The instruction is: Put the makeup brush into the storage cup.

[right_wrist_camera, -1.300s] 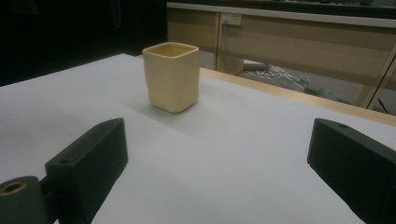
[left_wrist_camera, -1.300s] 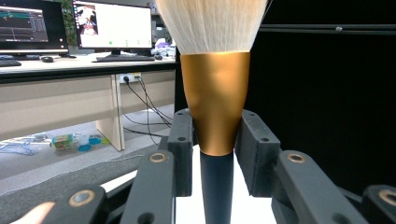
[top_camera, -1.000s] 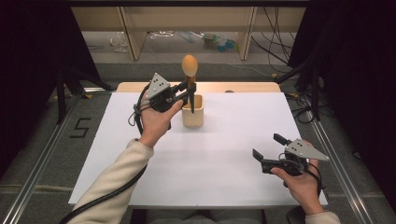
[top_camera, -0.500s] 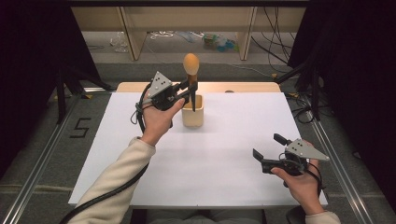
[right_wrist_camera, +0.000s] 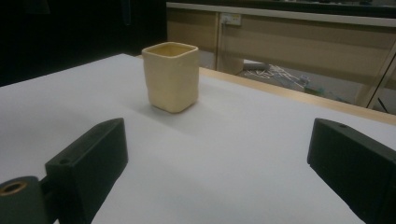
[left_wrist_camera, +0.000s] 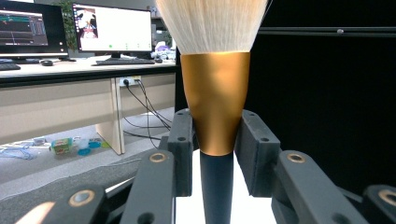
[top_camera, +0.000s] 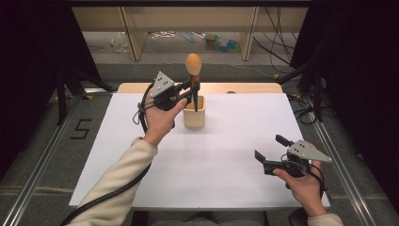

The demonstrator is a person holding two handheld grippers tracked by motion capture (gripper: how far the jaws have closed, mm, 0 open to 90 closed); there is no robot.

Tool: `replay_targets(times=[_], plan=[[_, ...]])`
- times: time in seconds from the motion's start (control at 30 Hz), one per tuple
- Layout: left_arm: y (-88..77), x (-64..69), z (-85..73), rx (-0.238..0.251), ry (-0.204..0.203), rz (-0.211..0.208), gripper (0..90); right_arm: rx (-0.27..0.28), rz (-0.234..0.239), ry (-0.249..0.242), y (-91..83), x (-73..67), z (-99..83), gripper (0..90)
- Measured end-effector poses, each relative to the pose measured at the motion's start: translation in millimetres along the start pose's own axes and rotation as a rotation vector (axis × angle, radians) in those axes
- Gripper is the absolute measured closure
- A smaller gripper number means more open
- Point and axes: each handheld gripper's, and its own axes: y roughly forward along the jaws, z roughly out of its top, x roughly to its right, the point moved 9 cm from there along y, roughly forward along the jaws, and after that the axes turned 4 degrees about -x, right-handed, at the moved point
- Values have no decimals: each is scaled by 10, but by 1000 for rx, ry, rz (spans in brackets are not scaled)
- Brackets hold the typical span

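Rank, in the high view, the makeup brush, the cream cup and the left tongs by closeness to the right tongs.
1. cream cup: mid-table, up and left of the right tongs.
2. makeup brush: upright above the cup, slightly farther.
3. left tongs: the body lies left of the brush; the tips grip its handle, so nearly level with it.

The left arm reached forward, its hand-held gripper (top_camera: pixel 192 90) raised and clamped shut around a brush (left_wrist_camera: pixel 215 93). The right hand-held gripper (top_camera: pixel 269 152) lay low near the person, jaws spread wide, gripping nothing.
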Motion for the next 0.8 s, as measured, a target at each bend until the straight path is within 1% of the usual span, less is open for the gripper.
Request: replay_targets(times=[0.13, 0.33, 0.73, 0.8], plan=[[1, -6, 11, 3, 7, -1, 687, 3, 1, -1, -1, 2, 3, 61], [21, -17, 17, 7, 1, 0, 687, 0, 3, 0, -1, 1, 0, 61], [60, -41, 26, 11, 7, 2, 686, -1, 2, -1, -3, 1, -1, 61], [69, -50, 33, 13, 7, 1, 686, 7, 2, 1, 0, 2, 4, 61]])
